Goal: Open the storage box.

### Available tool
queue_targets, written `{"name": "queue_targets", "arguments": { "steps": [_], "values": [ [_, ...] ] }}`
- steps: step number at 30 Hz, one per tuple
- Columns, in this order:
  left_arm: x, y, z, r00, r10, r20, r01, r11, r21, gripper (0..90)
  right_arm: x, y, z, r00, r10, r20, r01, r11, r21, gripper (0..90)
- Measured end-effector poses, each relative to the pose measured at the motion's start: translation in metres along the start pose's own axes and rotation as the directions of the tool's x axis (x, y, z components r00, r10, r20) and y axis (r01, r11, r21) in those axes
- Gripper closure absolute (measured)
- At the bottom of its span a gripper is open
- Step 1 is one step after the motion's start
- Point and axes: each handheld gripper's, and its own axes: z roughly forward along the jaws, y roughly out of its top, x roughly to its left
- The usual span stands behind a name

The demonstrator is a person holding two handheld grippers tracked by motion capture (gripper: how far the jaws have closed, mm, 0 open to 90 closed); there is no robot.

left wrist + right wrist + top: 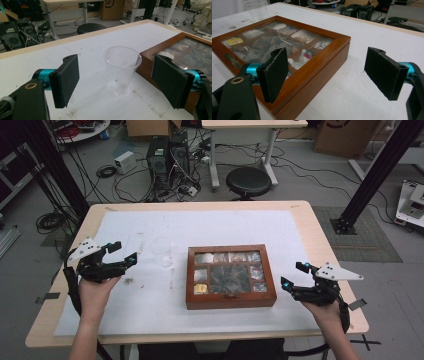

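With both tongs spread and empty, I am parked either side of the work, so nothing is gripped yet. My left tongs (122,253) sit at the left of the surface (310,227), jaws wide apart and aimed at the cup (122,70); in the left gripper view the cup stands upright and centred in the gap between the jaws, a little way beyond them and untouched. I judge that this alignment is deliberate: a straight push forward would bring the pads to either side of its wall.

Cup: clear plastic, empty as far as I can tell, standing on the white sheet (150,300) just beside the left back corner of the box (230,276). It may be touching the box; I cannot tell. It is thin, so I expect it to flex or tip under a hard squeeze.

Box: dark wood with a glass lid, which is shut and lying flat. It sits near the middle of the surface, with small packets visible in compartments under the glass. A metal clasp (233,60) shows on its front edge.

My right tongs (292,275) are held low at the right, jaws equally wide, pointed at the box's right front corner and apart from it. This probably leaves them placed to steady the box or work the lid.

Pose: both forearms enter from the near edge, wrists roughly level, tongs angled inward toward the centre. Left hand (95,287) hangs slightly farther forward than the right hand (322,310).
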Motion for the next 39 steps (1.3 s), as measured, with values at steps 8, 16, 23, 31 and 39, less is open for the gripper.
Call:
{"name": "queue_targets", "arguments": {
  "steps": [8, 16, 23, 31, 39],
  "values": [
    [0.0, -0.001, 0.002, 1.0, 0.001, 0.005, -0.001, 0.9999, 0.011, 22.5, 0.013, -0.01, -0.003, 0.9996, -0.016, -0.021, 0.017, 0.999, 0.028, 20.0],
    [0.0, -0.002, 0.001, 1.0, 0.0, 0.001, 0.0, 1.0, 0.01, 22.5, 0.022, -0.02, -0.002, 0.9988, -0.023, -0.042, 0.026, 0.998, 0.056, 20.0],
    [0.001, -0.003, 0.0, 1.0, 0.001, 0.002, -0.001, 0.9999, 0.017, 22.5, 0.027, -0.026, 0.0, 0.9981, -0.037, -0.049, 0.041, 0.995, 0.086, 20.0],
    [0.001, -0.003, 0.001, 1.0, 0.001, 0.0, -0.001, 0.9998, 0.02, 22.6, 0.034, -0.031, 0.002, 0.9965, -0.042, -0.072, 0.05, 0.991, 0.123, 20.0],
    [0.0, -0.004, 0.002, 1.0, 0.006, 0.001, -0.006, 0.9996, 0.027, 22.5, 0.035, -0.037, 0.006, 0.9955, -0.048, -0.081, 0.062, 0.983, 0.176, 20.7]
  ]
}}
